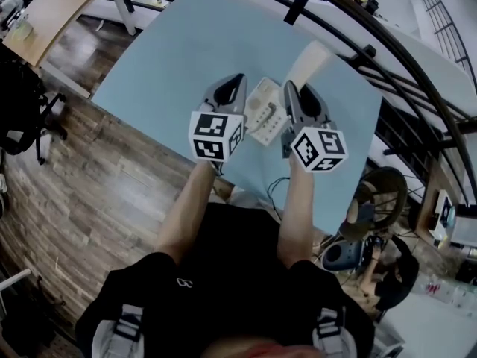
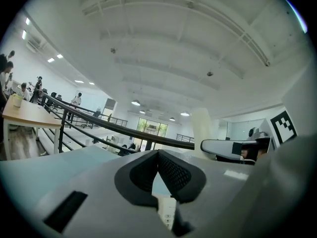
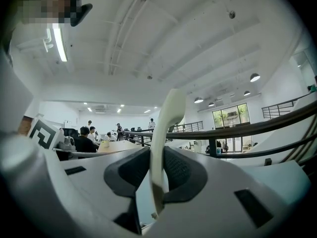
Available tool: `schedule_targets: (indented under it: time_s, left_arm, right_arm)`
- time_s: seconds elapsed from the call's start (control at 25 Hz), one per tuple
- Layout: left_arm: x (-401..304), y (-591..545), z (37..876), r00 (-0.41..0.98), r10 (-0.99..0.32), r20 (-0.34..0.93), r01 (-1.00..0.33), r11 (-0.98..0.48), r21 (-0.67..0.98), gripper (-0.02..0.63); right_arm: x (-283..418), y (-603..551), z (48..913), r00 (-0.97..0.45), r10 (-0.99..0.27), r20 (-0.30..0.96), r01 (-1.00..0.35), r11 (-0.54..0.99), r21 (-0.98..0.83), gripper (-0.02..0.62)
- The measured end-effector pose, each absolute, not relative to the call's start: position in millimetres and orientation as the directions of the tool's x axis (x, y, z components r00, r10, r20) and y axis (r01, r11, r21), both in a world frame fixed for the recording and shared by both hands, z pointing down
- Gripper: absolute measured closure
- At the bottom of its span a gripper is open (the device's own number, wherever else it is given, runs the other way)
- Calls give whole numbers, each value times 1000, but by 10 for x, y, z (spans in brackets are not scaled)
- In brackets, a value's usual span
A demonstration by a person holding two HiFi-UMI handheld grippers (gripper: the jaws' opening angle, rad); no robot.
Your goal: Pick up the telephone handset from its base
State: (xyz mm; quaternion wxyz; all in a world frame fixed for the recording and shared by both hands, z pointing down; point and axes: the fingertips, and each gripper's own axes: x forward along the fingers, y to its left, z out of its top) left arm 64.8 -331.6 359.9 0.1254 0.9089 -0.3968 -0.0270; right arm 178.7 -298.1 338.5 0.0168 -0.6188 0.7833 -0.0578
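The cream telephone handset [image 1: 311, 60] is off its base, and my right gripper [image 1: 288, 88] is shut on its lower part. In the right gripper view the handset [image 3: 166, 128] stands upright between the dark pads [image 3: 181, 170] of my right gripper [image 3: 157, 157]. The pale telephone base [image 1: 262, 112] with its keypad lies on the light blue table [image 1: 179, 43], between and below the two grippers. My left gripper [image 1: 238, 78] hovers just left of the base, shut with nothing held. Its view shows my left gripper [image 2: 158, 155] tips together, the base [image 2: 167, 209] beneath, and the handset [image 2: 203, 125] to the right.
A black curved railing [image 1: 387, 47] runs past the table's far and right sides. Office chairs [image 1: 376, 196] stand low on the right beyond the table edge. A wooden desk [image 1: 52, 6] is at top left. A thin dark cable [image 1: 277, 189] hangs near the table's front edge.
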Motion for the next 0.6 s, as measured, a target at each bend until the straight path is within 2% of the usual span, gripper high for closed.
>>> schedule_targets:
  time_s: [0.6]
  left_arm:
    - [715, -3318, 3627, 685, -726, 53, -712, -653, 260, 607]
  right_arm:
    - [1854, -2982, 3434, -231, -971, 66, -970, 225, -88, 517]
